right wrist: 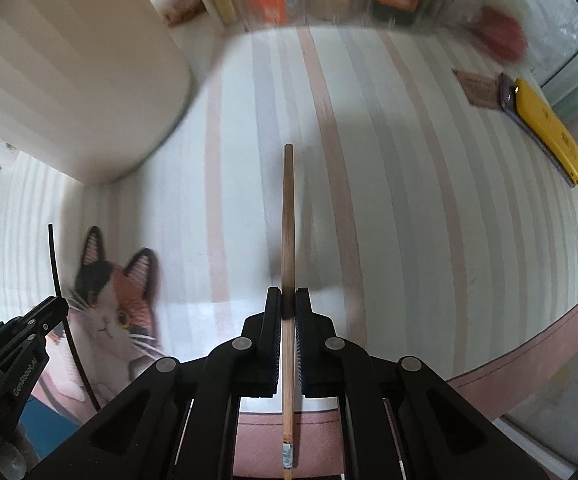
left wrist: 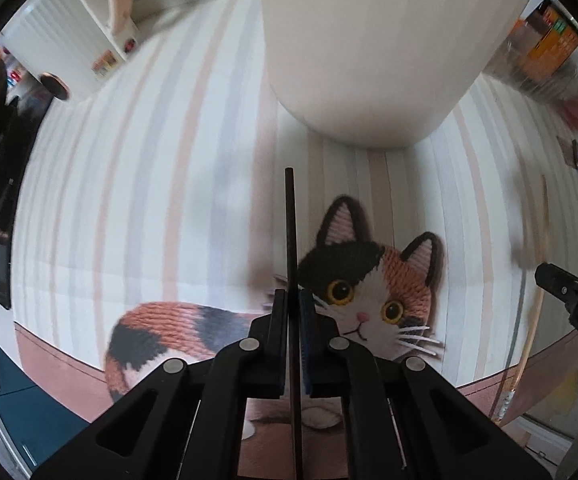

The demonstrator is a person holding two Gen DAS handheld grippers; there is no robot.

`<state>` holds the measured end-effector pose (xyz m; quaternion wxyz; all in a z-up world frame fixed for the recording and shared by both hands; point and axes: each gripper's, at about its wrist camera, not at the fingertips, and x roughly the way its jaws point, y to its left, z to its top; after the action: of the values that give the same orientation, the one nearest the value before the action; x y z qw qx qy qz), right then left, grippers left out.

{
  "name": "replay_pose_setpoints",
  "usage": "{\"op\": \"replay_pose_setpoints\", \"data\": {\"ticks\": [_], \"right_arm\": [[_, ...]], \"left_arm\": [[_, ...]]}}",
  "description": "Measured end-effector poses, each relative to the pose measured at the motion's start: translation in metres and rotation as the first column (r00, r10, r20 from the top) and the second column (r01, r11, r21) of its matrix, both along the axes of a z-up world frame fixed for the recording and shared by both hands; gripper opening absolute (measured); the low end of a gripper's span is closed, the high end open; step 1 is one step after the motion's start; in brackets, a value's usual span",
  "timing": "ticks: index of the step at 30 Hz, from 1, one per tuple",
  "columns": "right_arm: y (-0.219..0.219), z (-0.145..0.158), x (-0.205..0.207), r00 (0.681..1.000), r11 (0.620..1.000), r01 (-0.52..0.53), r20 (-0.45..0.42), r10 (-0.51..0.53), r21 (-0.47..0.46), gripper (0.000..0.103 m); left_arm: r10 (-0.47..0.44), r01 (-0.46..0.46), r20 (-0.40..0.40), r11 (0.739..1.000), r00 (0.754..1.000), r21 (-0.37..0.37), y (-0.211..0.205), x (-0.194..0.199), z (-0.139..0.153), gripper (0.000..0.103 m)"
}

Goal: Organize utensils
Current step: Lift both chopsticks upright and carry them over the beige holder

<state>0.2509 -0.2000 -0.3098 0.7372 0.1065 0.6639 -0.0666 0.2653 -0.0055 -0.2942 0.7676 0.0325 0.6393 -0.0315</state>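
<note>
Striped tablecloth (right wrist: 389, 200) with a cat print (left wrist: 373, 292) covers the surface; its pink border curves along the near edge. Tall white cylinder (left wrist: 369, 48) stands beyond the cat. Yellow-handled tool (right wrist: 545, 128) lies well to the cat's right near the cloth edge; wide bare cloth between them.

Left gripper (left wrist: 292, 304) is clamped on a black chopstick (left wrist: 290, 216), just left of the cat's face, long axis running straight away from the camera. Right gripper (right wrist: 287, 304) is clamped on a bamboo chopstick (right wrist: 287, 208), right of the cat, same straight-ahead axis.
</note>
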Motion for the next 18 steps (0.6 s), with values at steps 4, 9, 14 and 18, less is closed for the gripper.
{"op": "replay_pose_setpoints", "data": {"ticks": [4, 9, 14, 18], "right_arm": [[-0.007, 0.027, -0.009, 0.998, 1.000, -0.004, 0.055, 0.004, 0.005, 0.007], [0.013, 0.049, -0.013, 0.991, 1.000, -0.010, 0.132, 0.012, -0.014, 0.007], [0.013, 0.060, -0.003, 0.981, 1.000, -0.014, 0.195, 0.016, -0.013, 0.007], [0.016, 0.069, 0.004, 0.971, 1.000, -0.016, 0.239, 0.016, -0.003, 0.007]], "left_arm": [[0.007, -0.007, 0.061, 1.000, 0.998, 0.001, 0.008, 0.000, 0.026, 0.003], [0.026, -0.025, 0.120, 1.000, 0.992, -0.008, 0.022, -0.004, 0.044, 0.003], [0.051, -0.049, 0.166, 0.999, 0.985, -0.018, 0.029, -0.003, 0.065, 0.003], [0.069, -0.064, 0.205, 0.998, 0.976, -0.029, 0.035, -0.004, 0.082, 0.003]]}}
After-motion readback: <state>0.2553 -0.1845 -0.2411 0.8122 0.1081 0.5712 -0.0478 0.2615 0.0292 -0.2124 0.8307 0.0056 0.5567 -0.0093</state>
